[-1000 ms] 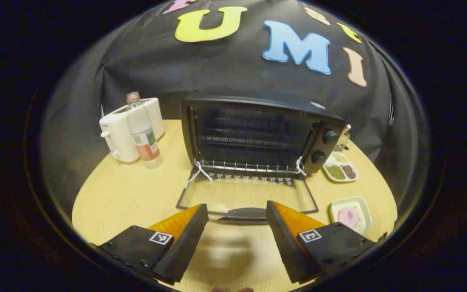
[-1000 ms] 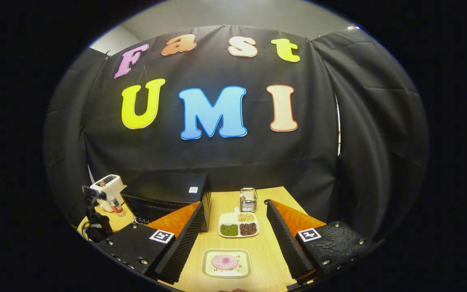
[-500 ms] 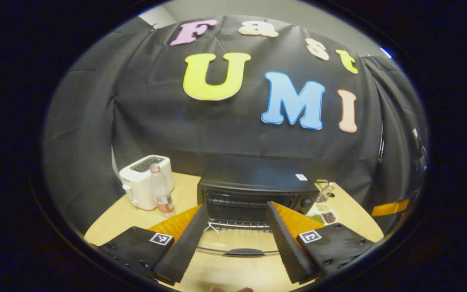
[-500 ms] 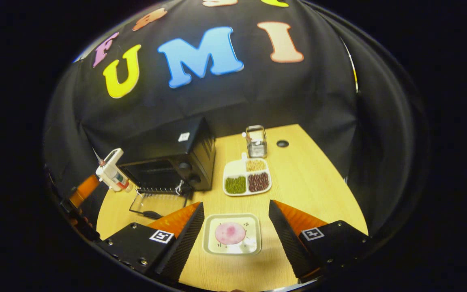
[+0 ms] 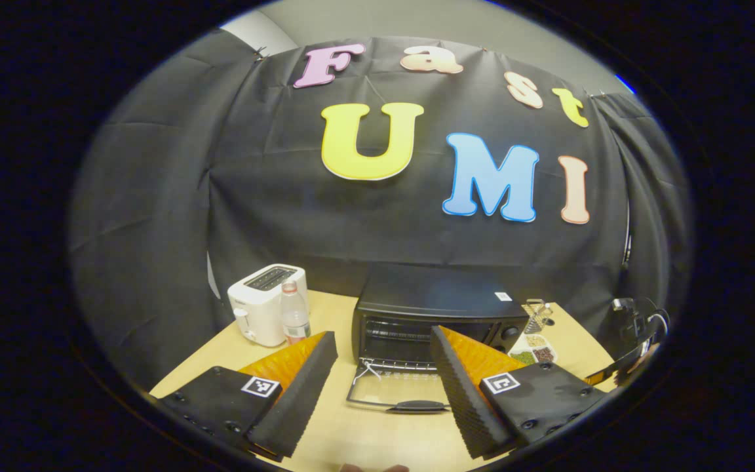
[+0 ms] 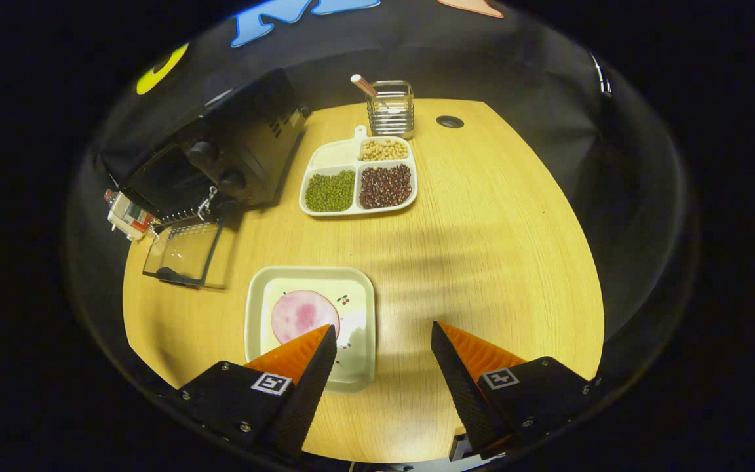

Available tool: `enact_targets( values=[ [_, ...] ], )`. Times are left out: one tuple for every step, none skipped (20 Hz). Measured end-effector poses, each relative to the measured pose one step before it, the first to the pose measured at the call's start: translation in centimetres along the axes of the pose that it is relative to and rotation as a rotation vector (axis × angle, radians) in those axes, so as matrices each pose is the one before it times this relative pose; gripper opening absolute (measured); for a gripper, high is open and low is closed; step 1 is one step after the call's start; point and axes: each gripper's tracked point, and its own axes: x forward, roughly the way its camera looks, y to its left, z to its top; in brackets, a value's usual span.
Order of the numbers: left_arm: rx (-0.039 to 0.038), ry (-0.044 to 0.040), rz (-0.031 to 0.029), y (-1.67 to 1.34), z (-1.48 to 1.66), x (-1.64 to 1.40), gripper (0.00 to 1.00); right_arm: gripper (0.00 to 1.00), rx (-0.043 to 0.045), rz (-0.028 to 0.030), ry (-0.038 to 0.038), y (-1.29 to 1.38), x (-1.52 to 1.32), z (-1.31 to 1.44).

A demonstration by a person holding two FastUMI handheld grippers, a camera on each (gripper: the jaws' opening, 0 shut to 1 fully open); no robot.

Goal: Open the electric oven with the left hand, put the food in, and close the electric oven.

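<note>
The black electric oven [image 5: 440, 314] stands at the table's back, its glass door [image 5: 394, 393] folded down flat on the table. In the right gripper view the oven [image 6: 233, 154] sits far left with the door [image 6: 184, 252] down. A pink round slice of food [image 6: 299, 314] lies on a white square plate [image 6: 358, 295]. My right gripper [image 6: 383, 341] hovers open over the plate's right edge, its left finger above the plate. My left gripper [image 5: 383, 347] is open, pulled back from the oven door, holding nothing.
A white toaster [image 5: 261, 303] and a water bottle [image 5: 295, 319] stand left of the oven. A divided tray of beans [image 6: 358, 177] and a wire holder [image 6: 390, 108] sit beyond the plate. A round hole [image 6: 449, 121] marks the table's far edge.
My left gripper has drawn back and tilted up away from the opened oven door. My right gripper has tipped down and come closer over the plate with the food.
</note>
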Motion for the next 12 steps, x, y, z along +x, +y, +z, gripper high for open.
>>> enact_targets(
  values=[
    [-0.00225,0.00618,0.01081,0.425,-0.382,-0.134,1.00,0.90,-0.00446,-0.00658,0.00788,0.157,0.388,-0.011],
    [-0.00442,0.00823,0.01087,0.453,-0.287,-0.163,1.00,0.90,-0.01035,-0.01434,0.01079,-0.186,0.636,-0.221],
    [-0.00551,0.00878,0.00909,0.386,-0.530,-0.115,1.00,0.90,-0.01264,-0.01442,0.01042,-0.102,0.737,-0.037],
    [-0.00566,0.01014,0.00643,0.335,-0.412,-0.044,1.00,0.90,-0.01135,-0.01271,0.01030,-0.028,0.898,-0.067],
    [-0.00347,0.00787,0.00597,0.168,-0.483,-0.155,0.97,0.89,-0.00720,-0.01628,0.01170,-0.173,0.591,-0.007],
    [-0.00094,0.00228,0.00368,0.197,-0.133,-0.006,0.97,0.88,-0.00844,-0.00995,0.00779,0.043,0.512,-0.147],
    [0.00106,-0.00013,0.00396,0.163,-0.074,-0.203,0.97,0.81,-0.00961,0.00487,0.01182,0.192,-0.005,-0.085],
    [0.00190,-0.00173,0.00312,0.161,0.013,-0.060,1.00,0.81,0.00422,0.00798,-0.01419,0.470,0.588,0.151],
    [-0.00006,-0.00165,0.00071,0.095,-0.039,-0.037,1.00,0.70,-0.00632,-0.00255,-0.00469,0.078,-0.350,0.228],
    [-0.00297,0.00147,-0.00087,-0.042,0.009,0.142,0.97,0.73,-0.00838,0.02389,-0.00467,0.543,0.595,-0.199],
    [-0.00315,0.00186,-0.00163,-0.055,-0.252,0.067,0.97,0.63,0.02101,0.02617,0.00032,0.921,-0.604,0.176],
    [-0.00267,0.00392,-0.00167,-0.010,-0.027,0.067,0.97,0.43,0.02001,-0.02224,0.00182,0.422,-0.047,-0.025]
  ],
)
